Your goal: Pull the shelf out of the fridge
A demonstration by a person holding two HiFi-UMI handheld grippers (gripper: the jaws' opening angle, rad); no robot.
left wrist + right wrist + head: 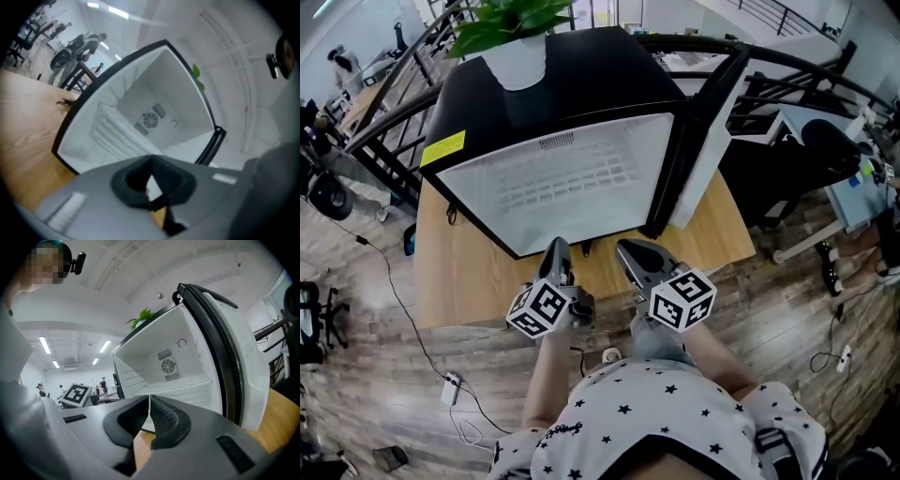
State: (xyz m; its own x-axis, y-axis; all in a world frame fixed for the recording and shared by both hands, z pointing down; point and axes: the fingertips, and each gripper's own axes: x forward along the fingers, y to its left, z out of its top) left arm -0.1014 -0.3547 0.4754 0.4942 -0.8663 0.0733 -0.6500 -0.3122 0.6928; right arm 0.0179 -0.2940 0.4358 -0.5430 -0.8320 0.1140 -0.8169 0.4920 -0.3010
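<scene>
Head view shows the fridge [581, 84] standing on a wooden table [459, 281] with its door [705, 141] swung wide open on the right. That part of the job looks done. The shelf [572, 183] lies fully inside, spanning the white interior from wall to wall, and nothing has hold of it. As I judge it, the reach, the grip and the whole pull are left to do. The left gripper [557, 247] and the right gripper [626, 248] hover side by side over the table's front part, just outside the fridge's lower edge, both pointing into the opening. In the left gripper view the jaws are pressed together with nothing between them, and the shelf shows beyond and above the tips, tilted in that picture and well apart from them. The right gripper view shows the same thing: its jaws meet at the tips and are empty, with the shelf's front edge straight ahead past them, near but not touching. A potted plant [517, 37] sits on the fridge's top.
</scene>
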